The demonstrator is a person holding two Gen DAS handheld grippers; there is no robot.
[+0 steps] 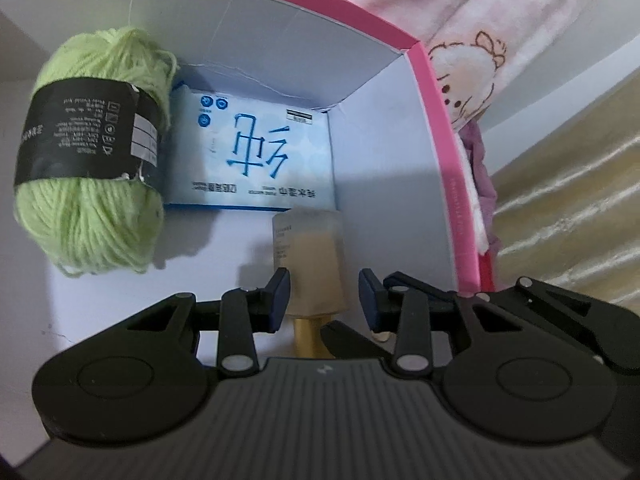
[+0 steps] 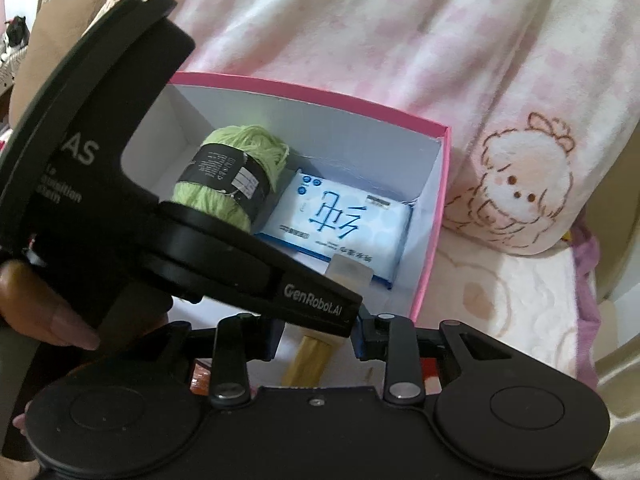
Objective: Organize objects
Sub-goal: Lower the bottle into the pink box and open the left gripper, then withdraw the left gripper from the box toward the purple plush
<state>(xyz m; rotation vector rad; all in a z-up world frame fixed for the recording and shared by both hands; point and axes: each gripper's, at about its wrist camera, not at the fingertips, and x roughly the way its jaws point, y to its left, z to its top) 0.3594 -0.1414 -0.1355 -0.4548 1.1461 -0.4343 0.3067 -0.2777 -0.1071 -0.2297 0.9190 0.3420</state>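
A pink box (image 1: 448, 128) with a white inside holds a green yarn ball (image 1: 92, 152) at left and a blue-and-white wipes pack (image 1: 256, 152) at the back. A frosted bottle (image 1: 308, 264) with a gold cap lies on the box floor in front of the pack. My left gripper (image 1: 324, 296) is open around the bottle, with a gap at the right finger. In the right wrist view the box (image 2: 432, 240), yarn (image 2: 240, 160), pack (image 2: 340, 216) and bottle (image 2: 348, 270) show, with the left gripper body across them. My right gripper (image 2: 320, 336) is open and empty behind it.
The box sits on a pink-and-white plush blanket (image 2: 400, 40) with a cartoon puppy (image 2: 520, 184). A shiny gold fabric (image 1: 580, 200) lies to the right of the box. A hand (image 2: 52, 312) holds the left gripper.
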